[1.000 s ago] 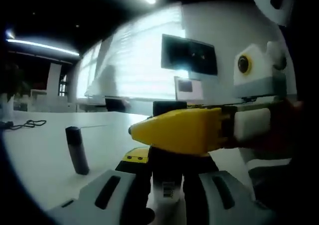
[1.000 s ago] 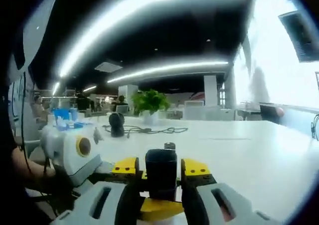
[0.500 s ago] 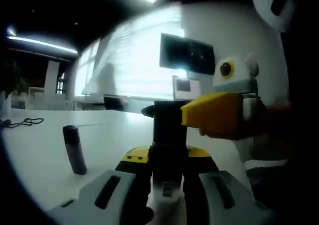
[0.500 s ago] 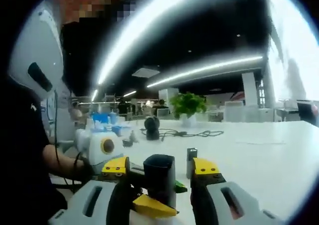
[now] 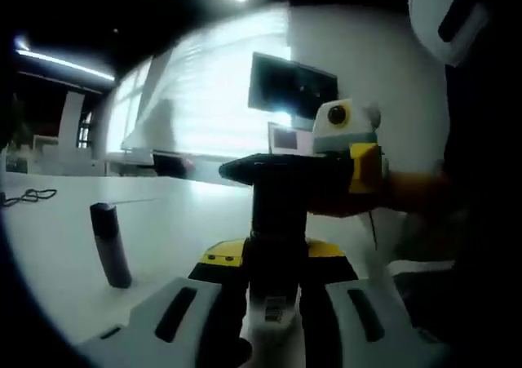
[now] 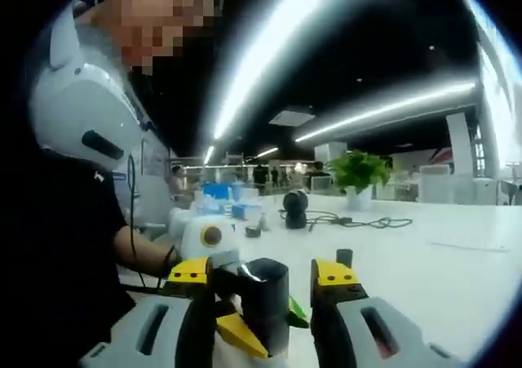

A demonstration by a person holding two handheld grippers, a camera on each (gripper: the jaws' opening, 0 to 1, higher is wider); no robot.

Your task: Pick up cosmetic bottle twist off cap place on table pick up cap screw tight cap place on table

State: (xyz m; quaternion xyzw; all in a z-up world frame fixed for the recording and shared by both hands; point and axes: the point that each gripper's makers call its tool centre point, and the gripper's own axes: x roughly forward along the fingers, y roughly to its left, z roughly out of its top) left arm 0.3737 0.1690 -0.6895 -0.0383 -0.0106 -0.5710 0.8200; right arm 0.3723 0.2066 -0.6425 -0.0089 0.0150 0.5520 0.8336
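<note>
The left gripper (image 5: 275, 282) held the dark cosmetic bottle (image 5: 277, 221) tight and upright between its jaws, above the white table (image 5: 57, 254), with lots of open table on that side and a small dark stick (image 5: 109, 244) standing well apart. The right gripper (image 6: 263, 290) had its jaws a little apart around the black cap (image 6: 263, 301), but I could not tell if they squeezed it. Half a second before, the right gripper's yellow tip was up at the cap; it had since turned, so mostly its dark side showed.

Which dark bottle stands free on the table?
The slim dark cylindrical bottle, upright on the white table; the other black bottle sits in the left tongs.
</note>
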